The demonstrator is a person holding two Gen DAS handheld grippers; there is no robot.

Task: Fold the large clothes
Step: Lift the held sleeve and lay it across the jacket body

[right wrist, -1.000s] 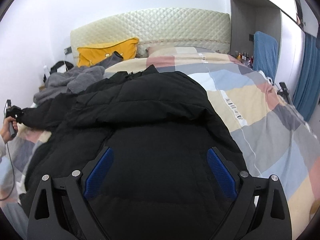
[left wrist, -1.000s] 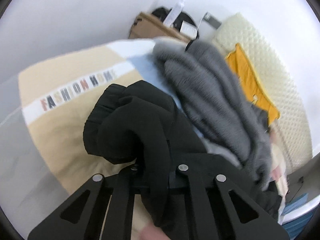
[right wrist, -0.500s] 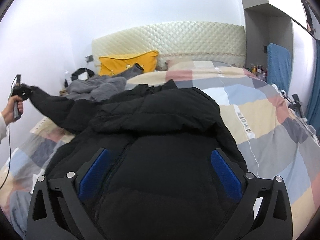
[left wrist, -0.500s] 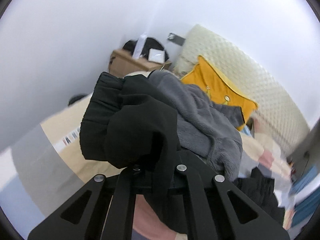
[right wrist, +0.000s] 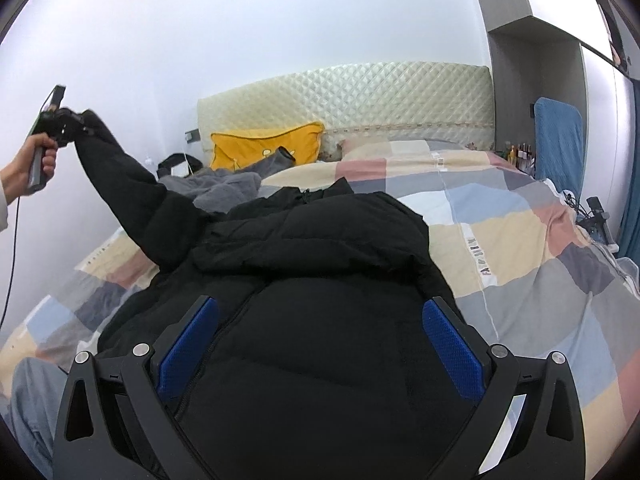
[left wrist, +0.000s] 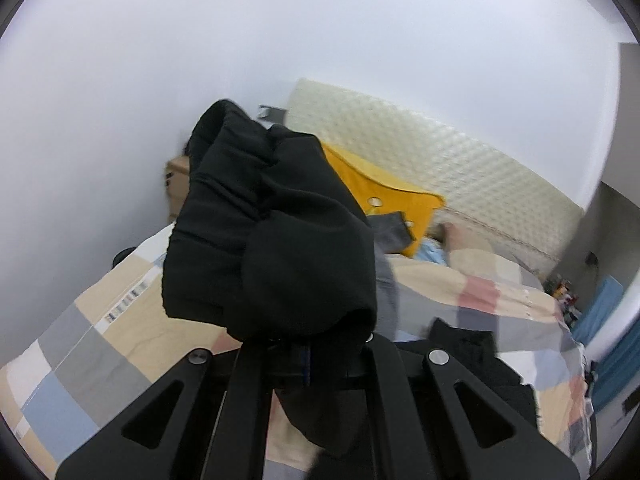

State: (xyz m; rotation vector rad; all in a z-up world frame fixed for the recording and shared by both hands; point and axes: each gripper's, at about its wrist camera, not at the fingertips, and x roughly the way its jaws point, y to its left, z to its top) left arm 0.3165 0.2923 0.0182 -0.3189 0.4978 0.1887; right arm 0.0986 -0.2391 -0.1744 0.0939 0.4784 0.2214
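The left gripper (right wrist: pixel 66 130) now holds the jacket's sleeve (right wrist: pixel 120 184) high above the left edge of the bed (right wrist: pixel 520 240), where a second ago the cuff hung low near the quilt; its fingers are clamped on the cuff (left wrist: pixel 272 240). The sleeve is stretched out straight from the shoulder. The black jacket (right wrist: pixel 320 320) lies on its back along the middle of the bed, collar toward the headboard (right wrist: pixel 360 96). The right gripper (right wrist: pixel 320 344) hovers over the jacket's body, its fingers wide apart, holding nothing. I judge the sleeve is ready to be swung across the chest, the first fold.
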